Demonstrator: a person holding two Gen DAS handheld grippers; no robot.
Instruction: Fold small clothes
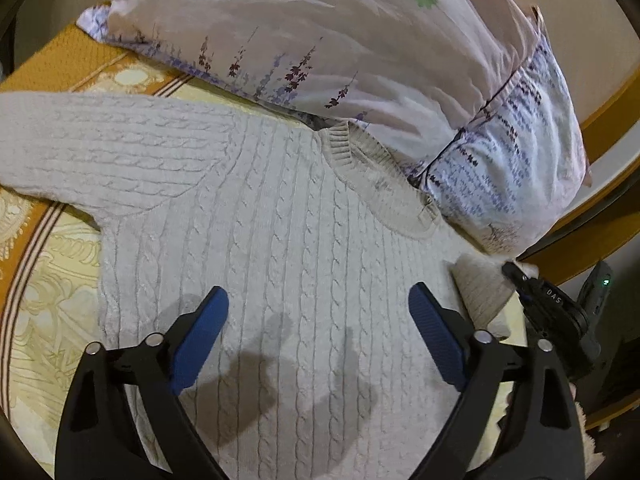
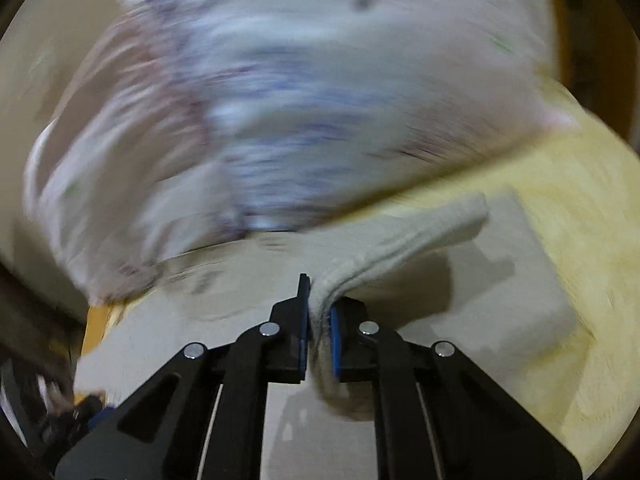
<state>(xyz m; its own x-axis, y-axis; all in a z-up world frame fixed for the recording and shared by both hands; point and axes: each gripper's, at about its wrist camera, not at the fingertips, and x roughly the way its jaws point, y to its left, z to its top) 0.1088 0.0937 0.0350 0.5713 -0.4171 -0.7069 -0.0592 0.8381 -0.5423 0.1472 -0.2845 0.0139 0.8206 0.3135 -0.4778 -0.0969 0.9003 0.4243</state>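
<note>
One cream cable-knit sweater lies spread flat on a yellow and ochre patterned bedspread, its collar touching a floral pillow behind it. Above the knit hovers the left gripper, blue pads wide apart, nothing between them. The right gripper is clamped on a fold of the sweater's sleeve. Beyond the pillow, a plain beige wall; the right wrist view is motion-blurred.

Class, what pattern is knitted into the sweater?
Cable knit, pale grey sweater; clearest in the left wrist view.
</note>
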